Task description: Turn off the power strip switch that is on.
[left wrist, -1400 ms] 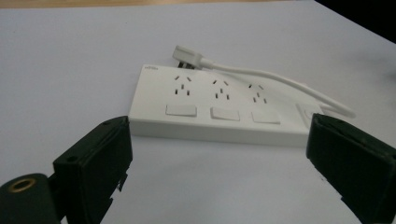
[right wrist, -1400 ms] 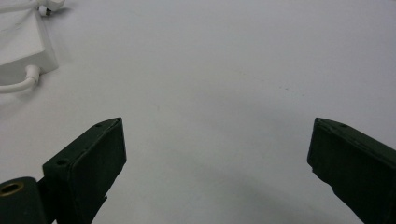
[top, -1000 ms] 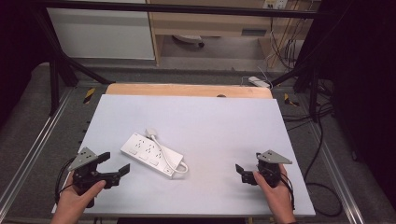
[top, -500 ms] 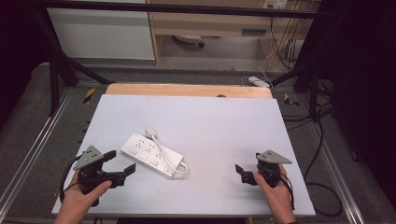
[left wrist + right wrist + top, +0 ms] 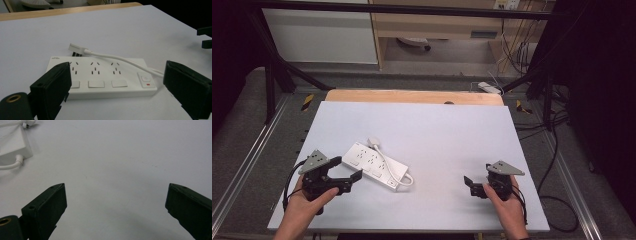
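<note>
- White plastic power strip (image 5: 377, 164) with three socket groups lies flat on the pale grey table top (image 5: 437, 130), left of centre, its white cord (image 5: 120, 60) looped over it to a flat plug (image 5: 76, 48)
- Left gripper (image 5: 348, 175) sits just beside the strip's near end, jaws spread wide, holding nothing
- Right gripper (image 5: 472, 186) rests near the front right edge, well apart from the strip, jaws wide, empty

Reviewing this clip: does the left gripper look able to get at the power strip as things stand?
Probably yes. The left gripper is open beside the power strip, its jaws framing the strip's near long side, and only bare table lies between them.
</note>
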Available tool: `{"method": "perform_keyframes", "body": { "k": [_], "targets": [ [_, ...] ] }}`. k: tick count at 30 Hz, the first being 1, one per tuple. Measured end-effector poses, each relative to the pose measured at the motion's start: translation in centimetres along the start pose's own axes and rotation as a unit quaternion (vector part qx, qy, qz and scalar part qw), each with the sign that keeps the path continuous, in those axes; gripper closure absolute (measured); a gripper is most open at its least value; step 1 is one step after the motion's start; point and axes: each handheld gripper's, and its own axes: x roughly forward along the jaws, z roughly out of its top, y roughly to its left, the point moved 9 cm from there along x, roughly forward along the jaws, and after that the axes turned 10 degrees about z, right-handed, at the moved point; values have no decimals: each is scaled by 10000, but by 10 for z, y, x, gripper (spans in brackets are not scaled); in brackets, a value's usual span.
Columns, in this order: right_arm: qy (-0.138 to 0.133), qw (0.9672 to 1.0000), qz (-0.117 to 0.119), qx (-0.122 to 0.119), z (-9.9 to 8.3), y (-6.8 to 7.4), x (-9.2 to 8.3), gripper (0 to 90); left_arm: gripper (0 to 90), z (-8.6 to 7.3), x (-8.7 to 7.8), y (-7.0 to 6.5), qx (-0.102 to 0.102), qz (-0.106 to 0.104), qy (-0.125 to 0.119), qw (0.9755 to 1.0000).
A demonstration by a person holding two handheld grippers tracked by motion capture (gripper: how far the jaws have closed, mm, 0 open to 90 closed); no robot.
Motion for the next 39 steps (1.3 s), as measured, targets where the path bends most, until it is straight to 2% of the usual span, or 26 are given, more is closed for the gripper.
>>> {"method": "perform_keyframes", "body": {
  "k": [8, 19, 26, 27, 28, 30, 32, 33, 39],
  "targets": [
    [-5, 10000, -7, -7, 0, 1, -1, 41, 112, 6, 7, 2, 22, 37, -29, 10000],
    [-15, 10000, 7, 7, 0, 2, -1, 41, 244, 10, 17, -1, 188, 86, -102, 9997],
    [-37, 10000, 6, -32, 1, 2, -2, 42, 407, 2, 24, -1, 222, 73, -14, 9997],
    [-52, 10000, 11, -38, 2, 3, -2, 42, 454, 1, 24, 0, 221, 91, 3, 9997],
    [-52, 10000, 11, -38, 2, 3, -2, 42, 454, 0, 24, 1, 213, 95, 13, 9997],
    [-59, 10000, 19, -36, 2, 4, -3, 42, 563, -1, 24, 2, 156, 37, 8, 9999],
    [-59, 10000, 16, -35, 2, 4, -3, 42, 595, -1, 23, 3, 131, 47, -13, 9999],
    [-68, 10000, 10, -40, 2, 4, -3, 42, 653, -2, 23, 4, 117, 44, -9, 9999],
    [-67, 10000, 17, -28, 2, 4, -3, 42, 756, -4, 23, 5, 94, -55, -9, 9999]
  ]
}}
